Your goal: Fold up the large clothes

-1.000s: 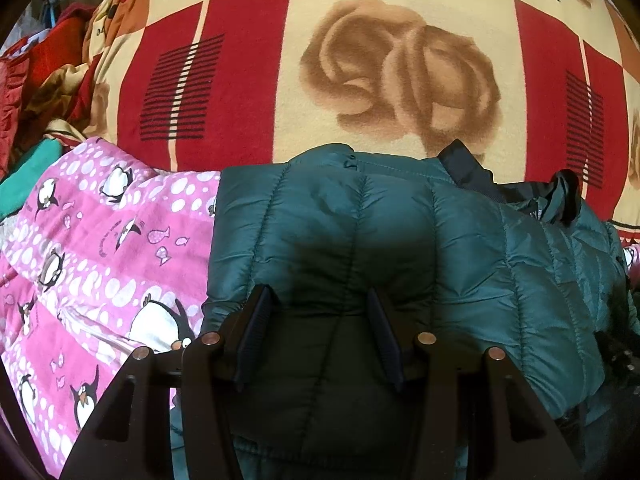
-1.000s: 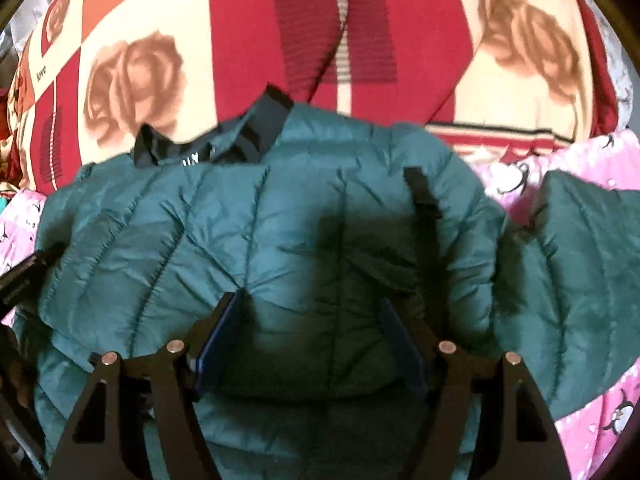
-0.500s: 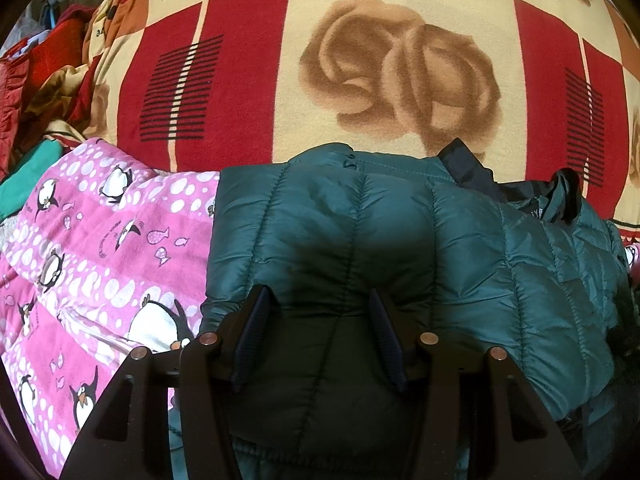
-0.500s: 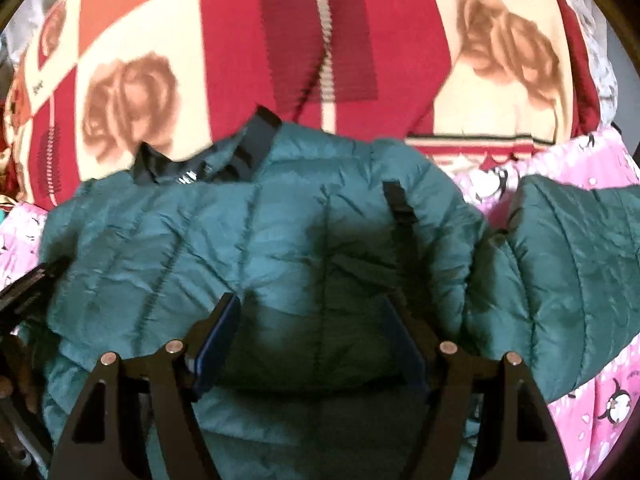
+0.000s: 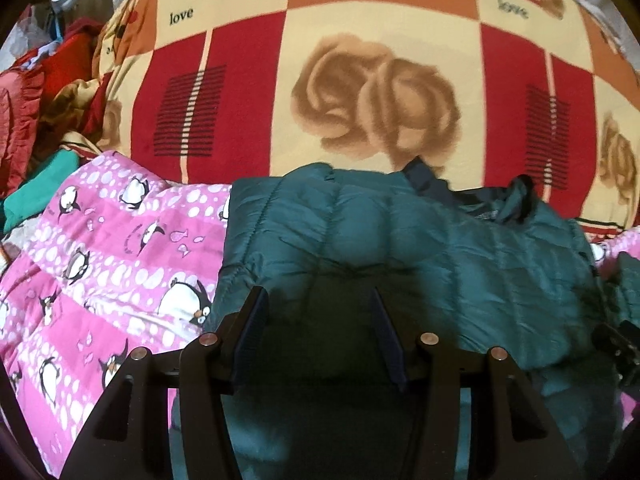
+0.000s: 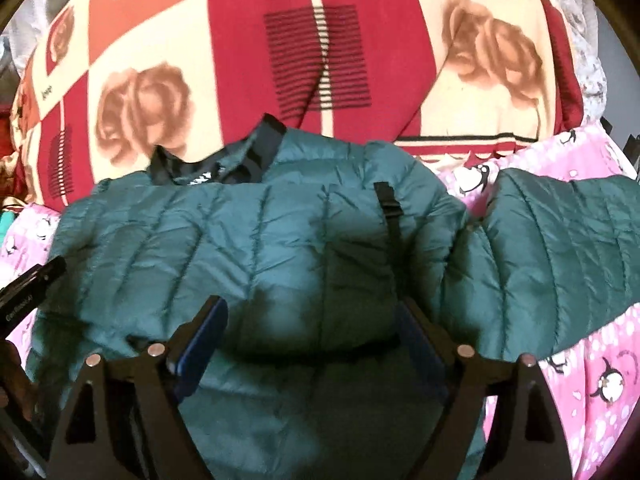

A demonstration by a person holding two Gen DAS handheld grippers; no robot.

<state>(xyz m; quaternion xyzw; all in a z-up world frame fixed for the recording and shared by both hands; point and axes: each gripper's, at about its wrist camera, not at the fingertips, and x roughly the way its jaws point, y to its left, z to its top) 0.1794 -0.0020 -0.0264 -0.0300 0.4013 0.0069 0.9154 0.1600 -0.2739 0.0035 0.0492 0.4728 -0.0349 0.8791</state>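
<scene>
A dark green quilted puffer jacket [image 5: 400, 240] lies on the bed with its collar toward the far side. My left gripper [image 5: 318, 308] is open and hovers just above the jacket's left part. In the right wrist view the jacket body [image 6: 248, 240] fills the middle, its dark collar [image 6: 224, 164] at the top and one sleeve [image 6: 560, 248] spread out to the right. My right gripper [image 6: 310, 320] is open above the jacket body, holding nothing. A black strap with a buckle [image 6: 388, 208] lies across the jacket.
A pink penguin-print quilt [image 5: 100, 264] lies under the jacket and also shows in the right wrist view [image 6: 600, 380]. A red and cream rose-patterned blanket [image 5: 360, 80] covers the far side. Crumpled red clothes [image 5: 24, 100] are piled at the far left.
Both grippers have drawn back and up a little from the jacket. The right view has shifted so more of the right sleeve shows. Both jaws stay open.
</scene>
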